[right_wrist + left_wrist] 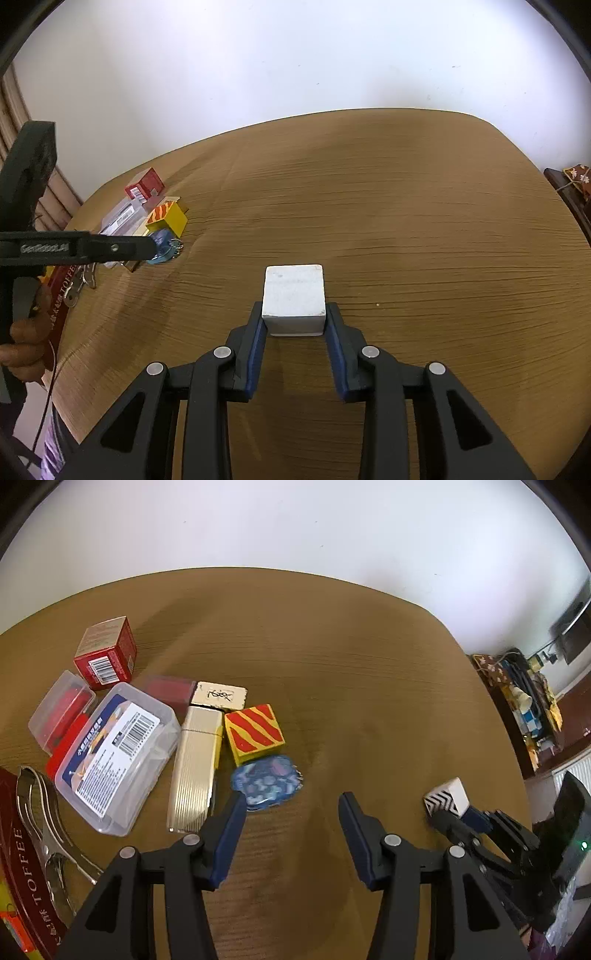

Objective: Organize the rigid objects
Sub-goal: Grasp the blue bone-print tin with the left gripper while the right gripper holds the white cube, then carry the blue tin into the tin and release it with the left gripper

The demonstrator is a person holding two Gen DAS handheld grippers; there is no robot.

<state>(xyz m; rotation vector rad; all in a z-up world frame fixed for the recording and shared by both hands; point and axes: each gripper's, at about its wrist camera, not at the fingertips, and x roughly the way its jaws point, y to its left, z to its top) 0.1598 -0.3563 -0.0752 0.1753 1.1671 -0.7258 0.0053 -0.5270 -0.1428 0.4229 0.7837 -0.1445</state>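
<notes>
White cube [294, 299] pinched in right gripper [295, 317]; left gripper [291, 805] spread, empty, beside blue trinket [266, 783].

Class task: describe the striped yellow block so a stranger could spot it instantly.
Find the cluster of boxes at one side of the brown table. At its inner edge, beside the gold case, sits the yellow block. It alone has wavy red stripes on top.

Left gripper [291, 799] agape; right gripper [294, 314] seemingly pinching, angled down.
</notes>
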